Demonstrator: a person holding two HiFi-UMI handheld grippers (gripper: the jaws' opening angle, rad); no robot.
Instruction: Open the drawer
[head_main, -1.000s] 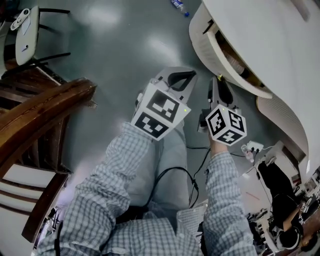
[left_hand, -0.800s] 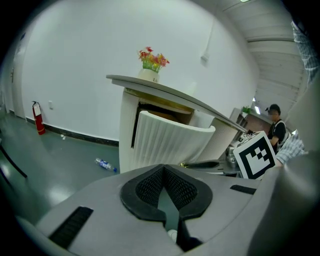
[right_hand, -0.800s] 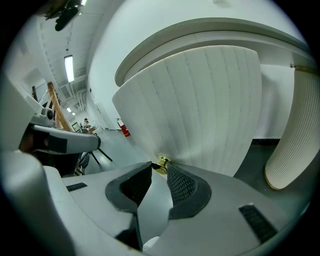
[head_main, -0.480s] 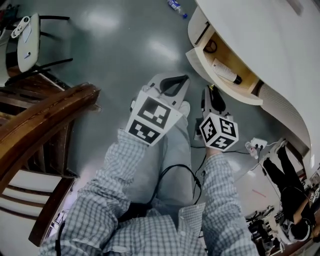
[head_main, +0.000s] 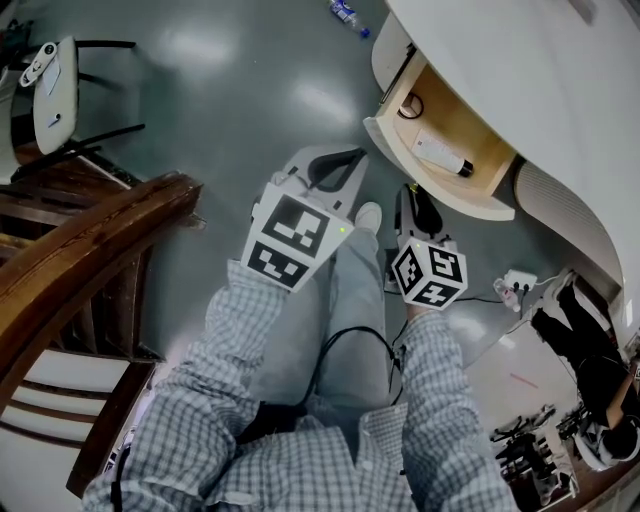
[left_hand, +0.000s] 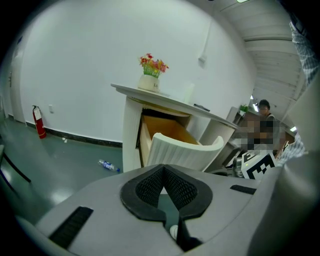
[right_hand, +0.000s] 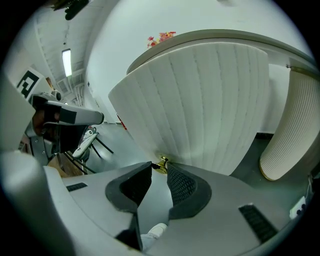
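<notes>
Right hand-held gripper (right_hand: 159, 169) pinched on brass knob (right_hand: 161, 163) of ribbed drawer (head_main: 480, 140) front, likely only pull point. Drawer sits under white tabletop (head_main: 520, 60), already well out, inside showing. Left hand-held gripper (left_hand: 163, 169) closed, empty, parked alongside, probably not needed.

The drawer (head_main: 432, 192) stood pulled well out of a white curved counter (head_main: 520, 60), at the far right of the scene. Its front was a cream panel with vertical ribs, bowed outward to match the counter's curve. Its inside was light bare wood, open to view from above. A small brass knob (right_hand: 161, 164) stuck out low on the middle of the front.
</notes>
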